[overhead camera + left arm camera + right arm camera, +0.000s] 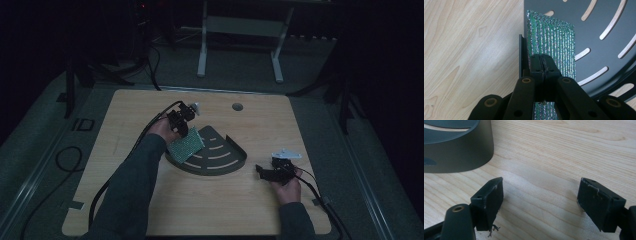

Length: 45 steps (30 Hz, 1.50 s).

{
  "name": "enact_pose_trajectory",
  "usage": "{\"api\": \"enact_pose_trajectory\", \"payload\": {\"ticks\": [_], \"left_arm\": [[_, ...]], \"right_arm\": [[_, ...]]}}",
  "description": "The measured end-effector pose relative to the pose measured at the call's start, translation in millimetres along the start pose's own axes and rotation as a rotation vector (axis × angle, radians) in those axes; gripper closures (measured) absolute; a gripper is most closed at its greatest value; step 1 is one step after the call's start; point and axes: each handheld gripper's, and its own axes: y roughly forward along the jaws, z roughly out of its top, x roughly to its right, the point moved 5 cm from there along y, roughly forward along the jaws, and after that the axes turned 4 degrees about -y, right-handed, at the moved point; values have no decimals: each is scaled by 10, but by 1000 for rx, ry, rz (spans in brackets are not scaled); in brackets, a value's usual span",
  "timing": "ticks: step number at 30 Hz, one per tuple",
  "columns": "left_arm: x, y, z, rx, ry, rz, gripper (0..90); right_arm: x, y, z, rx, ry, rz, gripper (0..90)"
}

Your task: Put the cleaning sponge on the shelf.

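Light wooden table (150,210) (round hole near far edge), dark slotted quarter-round tray (227,159), possibly metal, resting mid-table

One dark slotted tray (235,159) — one green scouring pad (185,145).

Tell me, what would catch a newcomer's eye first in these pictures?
Probably the glittery green pad, pinched on edge by the left gripper over the left side of a dark fan-shaped tray with curved slots, at the middle of the wooden table. Next, the right gripper, jaws wide apart and holding nothing, low over bare wood just right of the tray.
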Motion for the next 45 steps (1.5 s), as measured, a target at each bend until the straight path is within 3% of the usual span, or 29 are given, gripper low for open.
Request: {"api": "enact_pose_trajectory", "payload": {"ticks": [9, 18, 25, 32, 39, 43, 45], "left_arm": [[-52, 23, -40, -28, -8, 15, 868], [-62, 13, -50, -23, -15, 9, 851], [-70, -77, -74, 19, -33, -16, 746], [-107, -244, -136, 72, -50, 21, 597], [-198, -374, -276, 141, -108, 35, 571], [-250, -378, -390, 138, -126, 64, 525], [-259, -392, -449, 165, -137, 70, 518]], "right_arm": [[0, 0, 0, 0, 0, 0, 205], [0, 0, 0, 0, 0, 0, 205], [0, 0, 0, 0, 0, 0, 205], [0, 0, 0, 0, 0, 0, 205], [0, 0, 0, 0, 0, 0, 205], [0, 0, 0, 0, 0, 0, 205], [0, 1, 1, 0, 0, 0, 205]]}}
